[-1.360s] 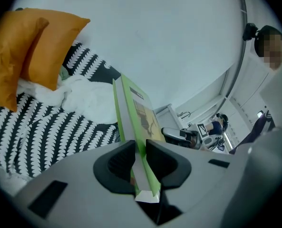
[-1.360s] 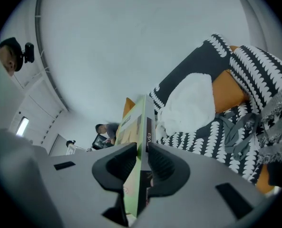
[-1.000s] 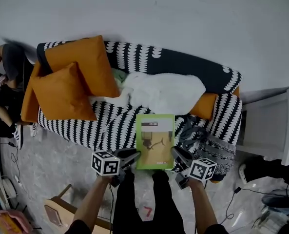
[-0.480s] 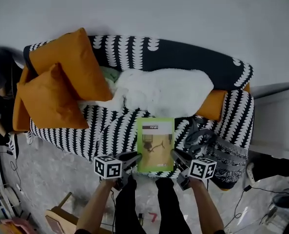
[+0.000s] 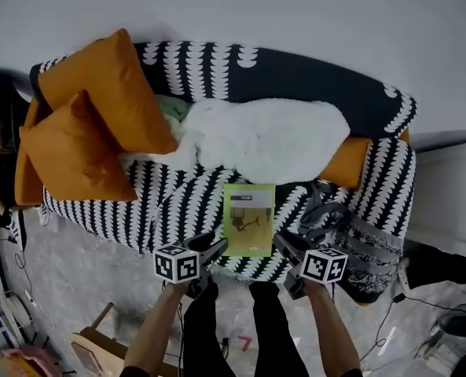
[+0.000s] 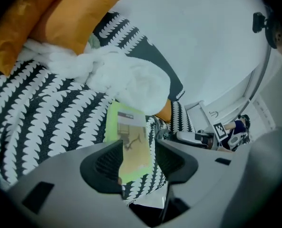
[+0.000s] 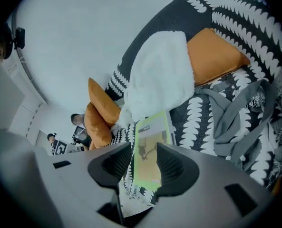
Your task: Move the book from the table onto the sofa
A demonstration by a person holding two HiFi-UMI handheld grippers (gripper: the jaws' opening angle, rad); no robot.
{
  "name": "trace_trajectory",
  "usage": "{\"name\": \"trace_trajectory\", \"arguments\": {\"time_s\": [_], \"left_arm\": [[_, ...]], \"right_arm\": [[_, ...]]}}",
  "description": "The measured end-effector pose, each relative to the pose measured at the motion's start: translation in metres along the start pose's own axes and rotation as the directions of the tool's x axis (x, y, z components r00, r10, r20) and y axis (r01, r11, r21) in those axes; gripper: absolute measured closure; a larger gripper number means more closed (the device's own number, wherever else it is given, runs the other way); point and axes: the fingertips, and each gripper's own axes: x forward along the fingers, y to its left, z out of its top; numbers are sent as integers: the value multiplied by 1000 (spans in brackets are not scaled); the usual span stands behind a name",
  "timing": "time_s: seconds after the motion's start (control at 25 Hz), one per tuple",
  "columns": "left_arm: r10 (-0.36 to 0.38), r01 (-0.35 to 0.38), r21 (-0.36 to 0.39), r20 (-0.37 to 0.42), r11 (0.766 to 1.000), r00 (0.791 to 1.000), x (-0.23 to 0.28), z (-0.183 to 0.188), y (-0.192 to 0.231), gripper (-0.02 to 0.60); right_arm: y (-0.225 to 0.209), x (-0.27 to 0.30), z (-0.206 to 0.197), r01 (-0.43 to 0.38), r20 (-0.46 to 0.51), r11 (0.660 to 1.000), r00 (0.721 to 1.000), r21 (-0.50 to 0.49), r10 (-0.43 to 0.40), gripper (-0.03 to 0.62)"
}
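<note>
The book (image 5: 249,220) lies flat on the sofa (image 5: 295,77) seat, its long axis front-to-back and its title end toward the sofa's backrest. The left tool (image 5: 214,249) and right tool (image 5: 284,246), at the sofa's front edge, have just been opening and stand wide, gripping nothing. Only the head view shows the sofa's whole length.

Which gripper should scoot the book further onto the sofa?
Probably left: the left gripper sits at the book's corner; the right gripper is slightly off. Both jaws have just opened, pads off the book.

Book (image 5: 249,219) on sofa (image 5: 177,203), before blanket (image 5: 272,140)
</note>
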Motion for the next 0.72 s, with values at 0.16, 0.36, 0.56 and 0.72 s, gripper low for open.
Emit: {"name": "trace_trajectory", "arguments": {"time_s": [0.16,0.36,0.56,0.72], "left_arm": [[6,-6,-2,8,1000,1000,-2,2,3,380],[23,-23,-15,9,1000,1000,-10,3,0,380],[-21,20,22,30,1000,999,-28,6,-32,402],[-30,26,83,57,996,998,-42,16,-60,559]], "right_arm": [[-4,-3,1,3,-8,1000,1000,-4,-3,433],[0,-9,3,-10,-8,1000,1000,10,10,433],[24,-26,5,-37,5,999,999,-5,37,433],[51,-41,8,-51,10,998,999,-41,52,547]]}}
